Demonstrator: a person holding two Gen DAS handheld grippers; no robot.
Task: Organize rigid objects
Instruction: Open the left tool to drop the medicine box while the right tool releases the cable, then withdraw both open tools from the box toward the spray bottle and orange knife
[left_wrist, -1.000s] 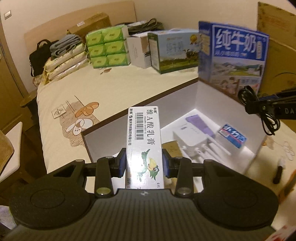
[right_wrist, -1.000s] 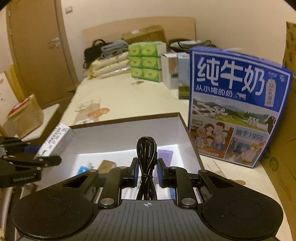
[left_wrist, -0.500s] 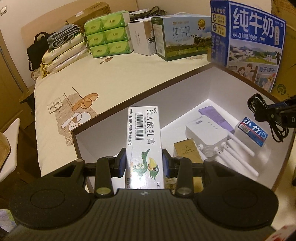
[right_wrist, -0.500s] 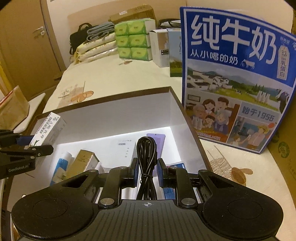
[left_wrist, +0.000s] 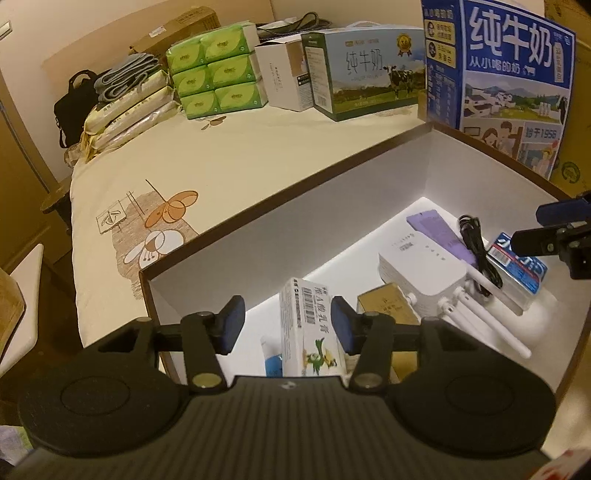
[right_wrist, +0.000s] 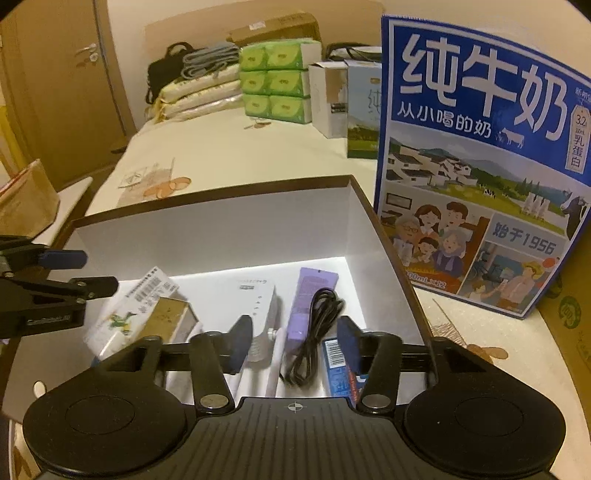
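Left gripper (left_wrist: 287, 325): jaws opening, pads clear of the white ointment carton (left_wrist: 308, 328) that stands between them.
Ointment carton: inside the white box (left_wrist: 258, 236), leaning by a gold carton (left_wrist: 386, 308).
Right gripper (right_wrist: 294, 341): jaws opening, the black cable (right_wrist: 314, 328) loose between them.
Cable: lying in the box across a purple tube (right_wrist: 312, 295), beside the white router (right_wrist: 258, 314).
Blue carton (right_wrist: 338, 369): at the box's right wall.
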